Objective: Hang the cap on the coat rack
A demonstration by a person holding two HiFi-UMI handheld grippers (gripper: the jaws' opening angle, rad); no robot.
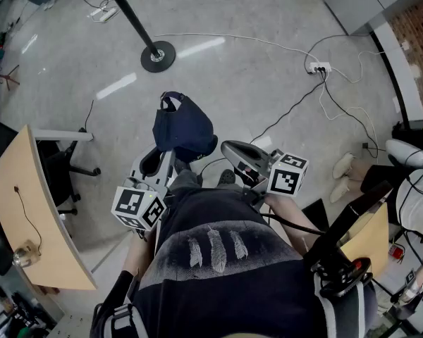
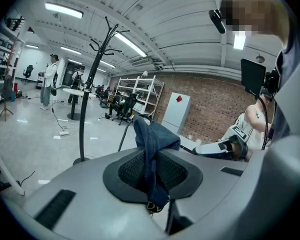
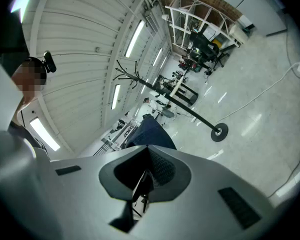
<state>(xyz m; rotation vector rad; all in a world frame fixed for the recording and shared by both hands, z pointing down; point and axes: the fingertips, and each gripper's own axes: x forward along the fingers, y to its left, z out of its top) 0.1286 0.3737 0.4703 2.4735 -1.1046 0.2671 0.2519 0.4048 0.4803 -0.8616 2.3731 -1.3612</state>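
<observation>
A navy cap (image 1: 184,128) hangs in front of me above the grey floor, and my left gripper (image 1: 170,158) is shut on its lower edge. In the left gripper view the cap's fabric (image 2: 151,143) is pinched between the jaws and rises in a fold above them. My right gripper (image 1: 227,149) is just right of the cap; its jaws look shut, with nothing between them (image 3: 142,181), and the cap (image 3: 149,132) shows beyond its body. The black coat rack (image 1: 157,55) stands farther ahead, its round base on the floor and its hooks (image 2: 107,38) high up.
A wooden desk (image 1: 29,210) and an office chair (image 1: 65,162) stand to my left. White and black cables run to a power strip (image 1: 319,67) at the upper right. A seated person (image 1: 412,192) is at the right edge. Shelving (image 2: 140,91) and people (image 2: 50,79) are far off.
</observation>
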